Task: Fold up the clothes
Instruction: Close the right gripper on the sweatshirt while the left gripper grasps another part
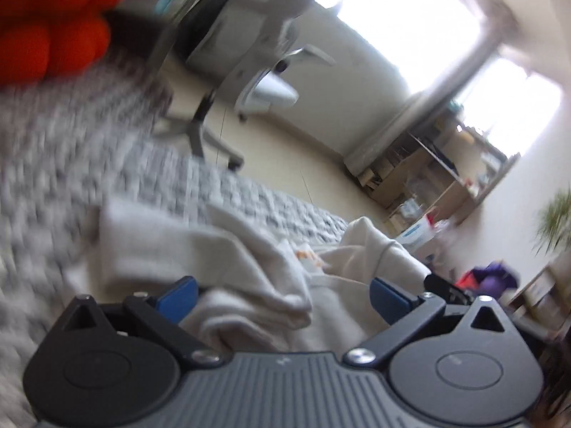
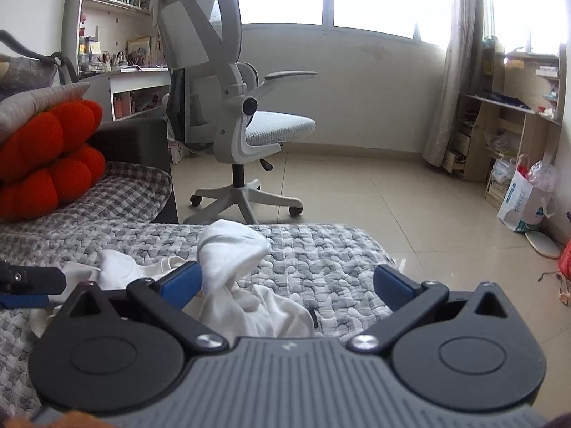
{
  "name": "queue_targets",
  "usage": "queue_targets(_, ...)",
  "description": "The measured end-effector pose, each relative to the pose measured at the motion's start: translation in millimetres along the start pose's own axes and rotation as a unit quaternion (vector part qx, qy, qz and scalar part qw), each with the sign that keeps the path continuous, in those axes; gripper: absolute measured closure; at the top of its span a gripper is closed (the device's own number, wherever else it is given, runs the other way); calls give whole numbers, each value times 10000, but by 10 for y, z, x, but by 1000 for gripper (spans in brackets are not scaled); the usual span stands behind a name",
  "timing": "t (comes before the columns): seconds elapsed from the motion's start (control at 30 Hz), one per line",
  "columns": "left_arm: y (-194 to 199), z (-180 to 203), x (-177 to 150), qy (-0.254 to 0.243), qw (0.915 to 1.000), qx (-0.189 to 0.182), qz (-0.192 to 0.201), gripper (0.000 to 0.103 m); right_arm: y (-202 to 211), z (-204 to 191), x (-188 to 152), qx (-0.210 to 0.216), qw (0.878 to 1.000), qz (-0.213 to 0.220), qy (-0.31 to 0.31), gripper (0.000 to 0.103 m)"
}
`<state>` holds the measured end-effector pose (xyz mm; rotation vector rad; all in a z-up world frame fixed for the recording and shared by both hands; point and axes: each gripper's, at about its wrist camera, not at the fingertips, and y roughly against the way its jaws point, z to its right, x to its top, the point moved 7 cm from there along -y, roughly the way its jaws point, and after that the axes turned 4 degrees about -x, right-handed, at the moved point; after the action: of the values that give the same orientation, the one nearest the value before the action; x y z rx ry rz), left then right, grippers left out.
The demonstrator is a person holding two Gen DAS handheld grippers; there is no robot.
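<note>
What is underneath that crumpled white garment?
The crumpled white garment lies on a grey-and-white pebble-patterned quilted bedspread, which shows all around it. Whatever sits directly beneath its folds is covered and cannot be seen.
</note>
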<state>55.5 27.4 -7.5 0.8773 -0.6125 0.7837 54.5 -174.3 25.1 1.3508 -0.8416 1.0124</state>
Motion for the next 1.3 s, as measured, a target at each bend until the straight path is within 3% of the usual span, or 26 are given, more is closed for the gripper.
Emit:
queue_targets(0.07, 44, 30, 27, -57, 9999, 108, 64, 0, 235, 52, 144, -209, 9965, 790, -182, 0)
queue_targets(0.13, -2, -58, -10, 287, 9994, 88, -173, 0, 371, 178, 160, -212, 9866, 1458, -708, 0)
queue_targets(0.2, -110, -215, -78, 647, 9966, 76, -497, 0, 238, 304, 90, -52, 9865, 1050, -1252, 0)
queue_targets(0.27, -129, -241, -94, 540, 9971, 266, -463, 0, 74, 354, 64, 264, 9892, 460, -1370, 0)
queue_targets(0.33, -61, -188, -43, 344, 9984, 379, -227, 0, 37, 378, 80, 194, 9917, 299, -1235, 0)
queue_targets(0.47, 55, -201, -2, 720, 9967, 21, 370, 0, 203, 308, 204, -152, 9942, 736, -771, 0)
queue_targets(0.5, 50, -240, -23, 944, 9947, -38, 402, 0, 207, 273, 189, -123, 9948, 750, -673, 0)
queue_targets(0.57, -32, -263, -61, 1096, 9940, -6, 29, 0, 145, 230, 124, -148, 9973, 567, -436, 0)
queue_targets(0.67, -60, -155, -53, 295, 9987, 398, -146, 0, 19, 244, 74, -180, 9990, 160, -390, 0)
queue_targets(0.73, -50, -45, -45, -350, 9970, 685, -113, 0, 16, 271, 40, 113, 9981, 61, -606, 0)
queue_targets(0.87, -127, 87, -114, -1019, 9923, 643, -271, 0, -98, 159, -89, 261, 9981, -421, -363, 0)
queue_targets(1.07, -244, 353, -139, -2207, 9723, 764, -129, 0, -63, 2, -138, 589, 9967, -526, -171, 1)
queue_targets(1.13, -342, 417, -143, -2520, 9643, 794, -179, 0, -129, -40, -203, 591, 9954, -740, -106, 22)
queue_targets(1.27, -579, 390, -204, -2978, 9477, 1075, -409, 1, -223, -88, -303, 607, 9930, -1011, 18, 41)
queue_targets(1.3, -611, 352, -207, -2976, 9468, 1128, -470, 8, -234, -90, -315, 595, 9927, -1044, 35, 45)
